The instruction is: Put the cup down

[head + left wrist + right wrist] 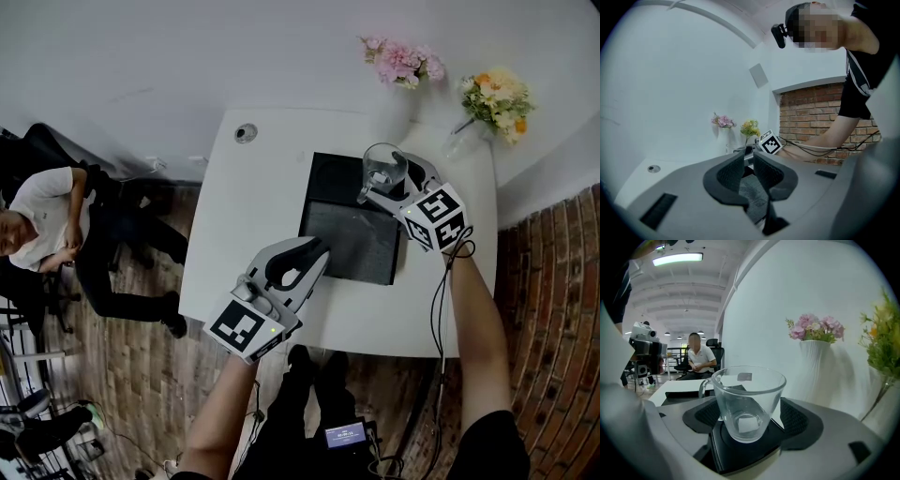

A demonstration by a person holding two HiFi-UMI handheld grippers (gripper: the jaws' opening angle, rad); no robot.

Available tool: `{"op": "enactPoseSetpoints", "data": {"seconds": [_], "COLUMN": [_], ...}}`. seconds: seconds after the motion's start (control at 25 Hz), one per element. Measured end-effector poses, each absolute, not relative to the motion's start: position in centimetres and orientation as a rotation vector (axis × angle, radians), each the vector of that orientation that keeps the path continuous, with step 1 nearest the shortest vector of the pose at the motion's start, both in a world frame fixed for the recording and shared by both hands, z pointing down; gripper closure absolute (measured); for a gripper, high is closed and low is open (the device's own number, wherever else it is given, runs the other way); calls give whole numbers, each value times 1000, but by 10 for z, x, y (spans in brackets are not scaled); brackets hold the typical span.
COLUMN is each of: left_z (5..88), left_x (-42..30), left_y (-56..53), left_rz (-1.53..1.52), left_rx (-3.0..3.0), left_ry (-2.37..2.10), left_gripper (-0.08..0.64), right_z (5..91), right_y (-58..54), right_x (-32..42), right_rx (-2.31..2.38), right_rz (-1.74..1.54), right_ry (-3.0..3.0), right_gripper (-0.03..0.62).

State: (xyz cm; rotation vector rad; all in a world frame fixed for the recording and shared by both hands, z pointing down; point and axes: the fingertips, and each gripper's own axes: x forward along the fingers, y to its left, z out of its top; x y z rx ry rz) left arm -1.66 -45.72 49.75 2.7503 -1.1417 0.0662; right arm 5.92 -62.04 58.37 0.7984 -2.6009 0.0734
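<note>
A clear glass cup point(382, 169) with a handle stands upright between the jaws of my right gripper point(384, 180), which is shut on it. The cup is over the far right part of a black mat point(352, 239) on the white table point(253, 197). In the right gripper view the cup point(747, 399) fills the gap between the pads point(708, 414), its base right at the black mat point(740, 451); I cannot tell whether it touches. My left gripper point(319, 253) hovers at the mat's near left corner, shut and holding nothing. Its pads point(732, 174) nearly meet.
A white vase of pink flowers point(401, 64) and a glass vase of yellow flowers point(497, 98) stand at the table's far edge. A round cable hole point(246, 133) lies far left. A person point(37, 220) sits left of the table. A brick wall point(553, 300) runs along the right.
</note>
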Motion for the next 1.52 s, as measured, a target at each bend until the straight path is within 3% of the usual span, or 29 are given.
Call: {"op": "enactPoseSetpoints", "data": {"seconds": [0.88, 1.52], "left_z": [470, 431], "left_x": [-11, -24], "left_y": [-446, -408], "left_rz": [110, 76], "left_rx": [2790, 2819], "left_ry": [-1124, -1115], "left_gripper": [508, 508], "right_z": [518, 422], "right_y": [-572, -494], "right_x": [102, 91], "right_rx": [1053, 1259], "right_rz": [222, 190], "right_ry": [-2706, -2824], "right_gripper": [196, 453]}}
